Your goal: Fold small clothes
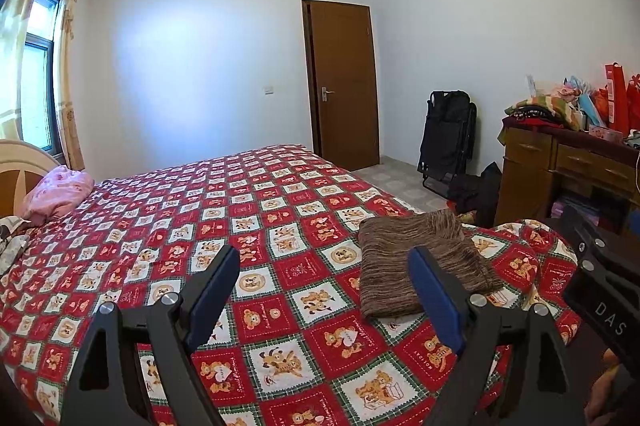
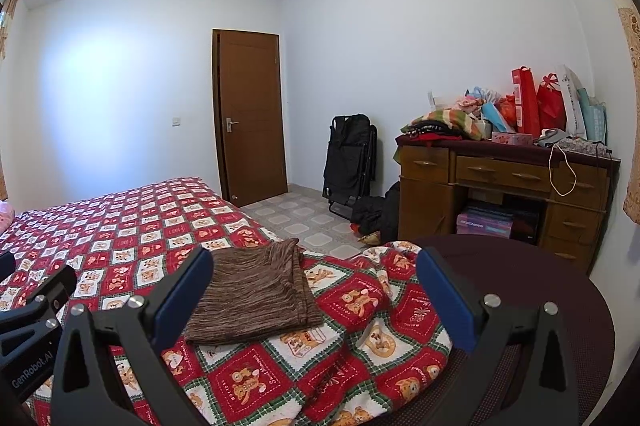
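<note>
A brown striped garment (image 1: pixel 420 262) lies folded flat on the red bear-patterned bedspread (image 1: pixel 260 226), near the bed's right corner; it also shows in the right wrist view (image 2: pixel 256 290). My left gripper (image 1: pixel 324 290) is open and empty, held above the bed, the garment just beyond its right finger. My right gripper (image 2: pixel 316 290) is open and empty, held above the bed corner, the garment just past its left finger. The right gripper's body shows at the right edge of the left wrist view (image 1: pixel 600 274).
A pink garment (image 1: pixel 56 194) lies by the headboard at the far left. A wooden desk (image 2: pixel 504 186) piled with clothes and red bags (image 2: pixel 536 102) stands to the right. A black folded chair (image 2: pixel 350 162) leans on the wall beside a brown door (image 2: pixel 250 114). A dark round seat (image 2: pixel 560 306) sits at the bed corner.
</note>
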Available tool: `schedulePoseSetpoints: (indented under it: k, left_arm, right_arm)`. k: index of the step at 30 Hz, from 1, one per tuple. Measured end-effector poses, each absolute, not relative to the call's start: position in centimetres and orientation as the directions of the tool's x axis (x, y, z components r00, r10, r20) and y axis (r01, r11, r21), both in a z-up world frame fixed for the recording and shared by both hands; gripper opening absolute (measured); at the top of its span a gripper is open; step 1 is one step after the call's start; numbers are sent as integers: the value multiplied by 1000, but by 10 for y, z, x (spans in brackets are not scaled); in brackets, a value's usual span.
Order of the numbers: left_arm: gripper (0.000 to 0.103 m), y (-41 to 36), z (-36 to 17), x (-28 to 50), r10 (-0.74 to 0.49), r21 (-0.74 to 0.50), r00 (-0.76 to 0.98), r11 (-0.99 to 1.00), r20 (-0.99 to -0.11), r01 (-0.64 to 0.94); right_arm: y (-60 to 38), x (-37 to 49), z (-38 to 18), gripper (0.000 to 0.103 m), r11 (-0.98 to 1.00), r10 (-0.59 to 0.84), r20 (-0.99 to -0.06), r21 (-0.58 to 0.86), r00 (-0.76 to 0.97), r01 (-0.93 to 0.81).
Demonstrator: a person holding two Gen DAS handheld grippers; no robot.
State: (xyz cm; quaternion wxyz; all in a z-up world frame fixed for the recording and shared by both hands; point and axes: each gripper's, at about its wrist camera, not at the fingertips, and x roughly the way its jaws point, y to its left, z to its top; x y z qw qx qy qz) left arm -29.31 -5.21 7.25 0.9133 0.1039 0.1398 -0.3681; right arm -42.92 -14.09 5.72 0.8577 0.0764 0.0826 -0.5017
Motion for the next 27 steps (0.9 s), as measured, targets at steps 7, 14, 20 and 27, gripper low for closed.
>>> schedulePoseSetpoints:
  k: [7,14,20,27]
  left_arm:
    - [86,-54,71,-291,-634,99,694,710,-341,697]
    - [86,-54,70,-293,-634,106,696,709,-336,697]
    - [86,-54,70,-292,-631,106,701,714,-332,693]
    - [86,-57,64,-286,-622,103,693,712,-365,694]
  right_arm:
    - [-141,-430,58,103,485,-848,-218,45,483,873]
    - [-140,-430,57,103,481,-851,-215,48,479,875]
    - [-140,-430,58,103,477,-853,-214,50,476,877]
    - [-140,-430,58,103,477,-854,-213,48,475,878]
